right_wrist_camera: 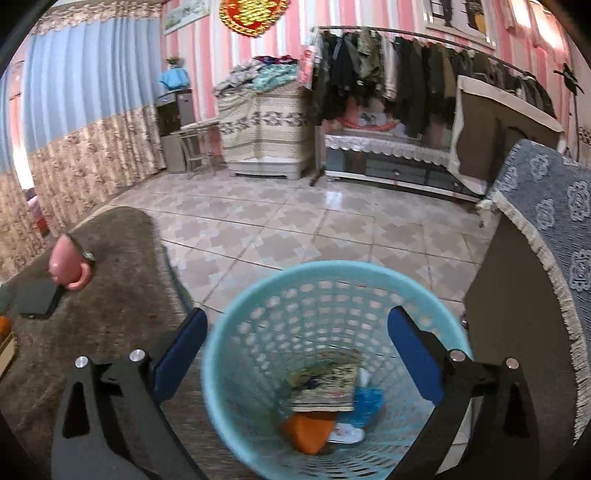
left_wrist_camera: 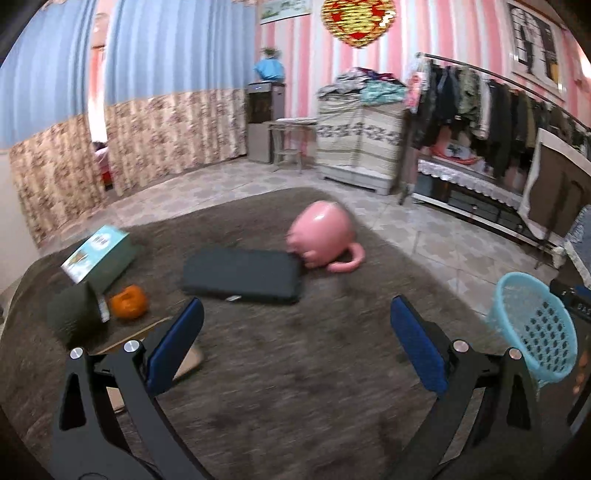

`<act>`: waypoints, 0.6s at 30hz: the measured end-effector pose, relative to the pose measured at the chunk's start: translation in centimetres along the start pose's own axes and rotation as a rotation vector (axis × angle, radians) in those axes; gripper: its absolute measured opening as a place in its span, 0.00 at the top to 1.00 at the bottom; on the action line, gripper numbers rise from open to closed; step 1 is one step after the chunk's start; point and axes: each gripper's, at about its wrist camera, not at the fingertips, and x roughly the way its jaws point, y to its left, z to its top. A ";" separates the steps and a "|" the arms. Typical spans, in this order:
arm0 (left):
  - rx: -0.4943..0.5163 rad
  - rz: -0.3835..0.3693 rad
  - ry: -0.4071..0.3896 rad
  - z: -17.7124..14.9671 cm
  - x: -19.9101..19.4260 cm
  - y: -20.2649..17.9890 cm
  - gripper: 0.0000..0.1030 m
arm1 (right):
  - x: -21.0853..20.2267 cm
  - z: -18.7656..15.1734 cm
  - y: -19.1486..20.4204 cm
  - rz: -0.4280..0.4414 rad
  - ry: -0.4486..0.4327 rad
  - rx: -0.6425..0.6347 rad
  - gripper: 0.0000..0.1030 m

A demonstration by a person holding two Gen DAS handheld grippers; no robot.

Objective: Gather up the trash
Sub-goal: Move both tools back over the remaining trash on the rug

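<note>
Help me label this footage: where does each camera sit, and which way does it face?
Left wrist: on the left gripper, facing down across the brown rug; only its open fingers show.
Right wrist: on the right gripper, above the blue basket holding trash; only its open fingers show.
Shared: basket, rug, pink mug, black case, clothes rack.

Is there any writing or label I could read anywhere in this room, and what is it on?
None can be read.
Teal box: print on its lid, too blurred.
Packet in the blue basket: markings, too blurred.
Red and gold wall ornament: a red design, not legible.
</note>
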 end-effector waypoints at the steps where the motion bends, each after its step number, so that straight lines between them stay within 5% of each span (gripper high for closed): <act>1: -0.011 0.012 0.003 -0.2 -0.1 1.0 0.05 | -0.1 -0.1 0.5 0.007 -0.004 -0.005 0.05; 18: -0.157 0.193 0.091 -4.9 -0.7 15.0 0.05 | -1.2 -2.2 12.6 0.201 0.003 -0.189 0.05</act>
